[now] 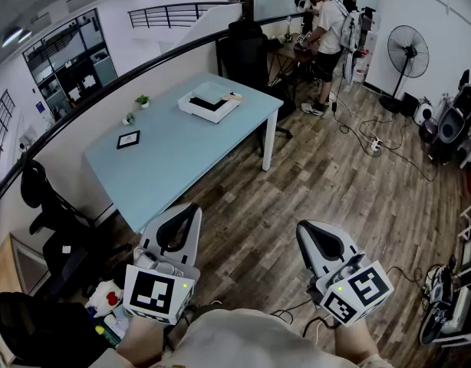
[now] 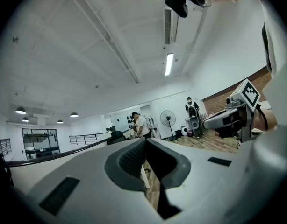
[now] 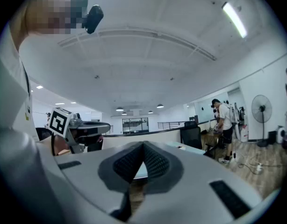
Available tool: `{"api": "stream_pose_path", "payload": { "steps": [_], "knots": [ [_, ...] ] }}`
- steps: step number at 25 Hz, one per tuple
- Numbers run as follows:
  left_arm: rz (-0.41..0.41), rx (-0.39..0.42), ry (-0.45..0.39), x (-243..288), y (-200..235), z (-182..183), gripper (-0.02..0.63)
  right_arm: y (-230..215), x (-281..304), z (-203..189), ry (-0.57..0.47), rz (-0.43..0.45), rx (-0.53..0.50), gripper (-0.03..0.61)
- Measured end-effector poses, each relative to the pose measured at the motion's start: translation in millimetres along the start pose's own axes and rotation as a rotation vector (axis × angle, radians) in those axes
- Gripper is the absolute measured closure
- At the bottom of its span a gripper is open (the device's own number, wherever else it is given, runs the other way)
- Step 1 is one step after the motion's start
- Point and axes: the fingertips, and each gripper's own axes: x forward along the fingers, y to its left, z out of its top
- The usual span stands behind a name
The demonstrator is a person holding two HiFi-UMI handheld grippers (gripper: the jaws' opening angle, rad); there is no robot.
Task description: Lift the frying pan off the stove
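Note:
No frying pan shows in any view. A white flat appliance with a dark top (image 1: 210, 102) lies on the far end of a light blue table (image 1: 174, 156), well ahead of both grippers. My left gripper (image 1: 191, 210) is held low near my body, over the wooden floor by the table's near corner; its jaws meet at the tips and hold nothing (image 2: 146, 142). At the same height to its right, my right gripper (image 1: 304, 229) is shut and empty too (image 3: 143, 146). Each gripper view points up at the ceiling and catches the other gripper at its edge.
A small black frame (image 1: 128, 139) and two tiny plants (image 1: 142, 100) sit on the table. Office chairs stand at the left (image 1: 55, 221) and behind the table (image 1: 247, 56). A person (image 1: 326, 33) stands at a far desk. A fan (image 1: 408, 52) and floor cables (image 1: 373, 144) are at the right.

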Motion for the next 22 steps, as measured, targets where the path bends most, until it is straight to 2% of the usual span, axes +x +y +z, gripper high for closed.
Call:
{"api": "stream_pose_path", "payload": {
  "steps": [6,10,15,19,20,21,22],
  "knots": [
    [-0.005,-0.023,0.013,-3,-5,-2,0.607,-5,-9,2,-0.025,-0.026,0.009,0.575],
    [-0.003,-0.024,0.009,-1,-7,-1,0.607,-4,-9,5,-0.043,0.004,0.035,0.575],
    [-0.002,-0.047,0.013,-1,-8,-11,0.607,4,-5,3,-0.043,0.033,0.006,0.575],
    [-0.005,-0.058,0.025,6,-3,-19,0.607,-7,2,5,-0.062,-0.009,0.017,0.574],
    [-0.004,-0.061,0.027,9,-1,-20,0.607,-12,5,7,-0.069,-0.021,0.027,0.552],
    [-0.002,-0.063,0.027,13,2,-21,0.607,-18,8,8,-0.079,-0.030,0.041,0.478],
    [-0.001,-0.065,0.026,17,5,-23,0.607,-24,12,9,-0.090,-0.036,0.055,0.434]
  ]
}}
